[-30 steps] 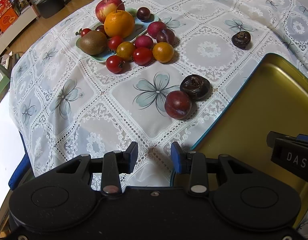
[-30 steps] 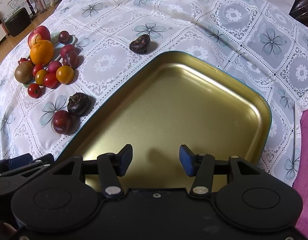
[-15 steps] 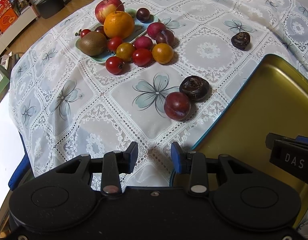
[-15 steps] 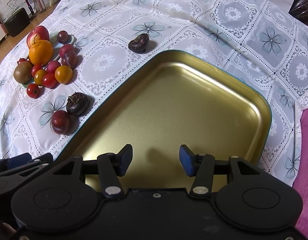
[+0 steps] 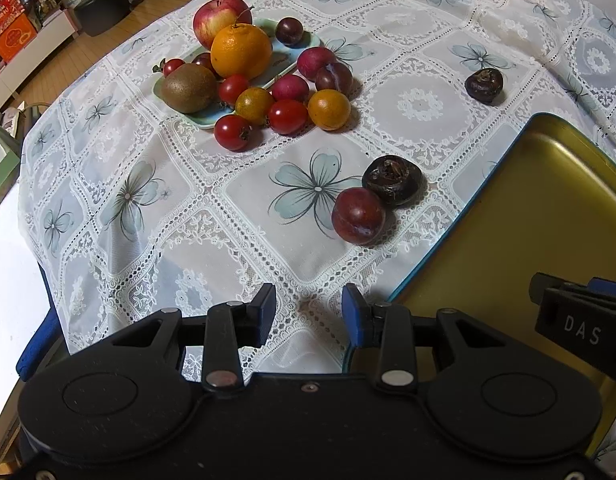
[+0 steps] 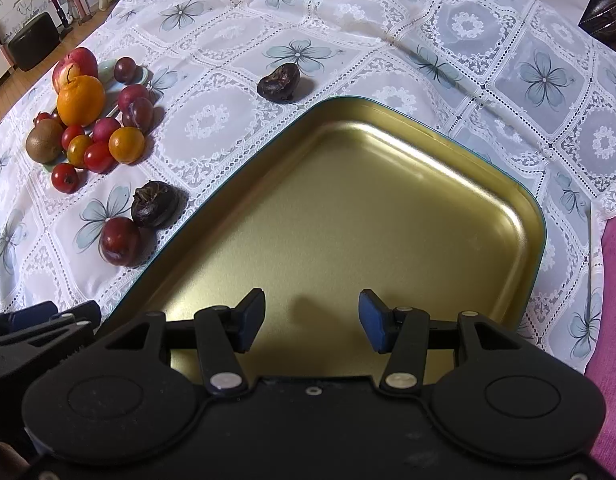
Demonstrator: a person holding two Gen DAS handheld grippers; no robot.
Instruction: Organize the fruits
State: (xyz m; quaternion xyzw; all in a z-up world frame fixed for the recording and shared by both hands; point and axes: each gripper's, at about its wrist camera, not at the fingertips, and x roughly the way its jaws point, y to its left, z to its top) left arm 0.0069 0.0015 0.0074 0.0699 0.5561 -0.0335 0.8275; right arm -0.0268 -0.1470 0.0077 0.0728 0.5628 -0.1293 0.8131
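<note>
Warm indoor light, soft shadows, fisheye-bent edges.

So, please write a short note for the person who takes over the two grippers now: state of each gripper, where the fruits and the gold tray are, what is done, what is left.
Left gripper: open, holds nothing, over the tablecloth by the tray's near corner.
Right gripper: open, holds nothing, over the gold tray.
Fruits: most are piled on and around the small green plate, among them the apple, orange and kiwi. A plum and a dark water chestnut lie beside the tray's left edge; another dark one lies beyond its far corner.
Done: nothing is in the tray.
Left: all the fruit is still to sort.
</note>
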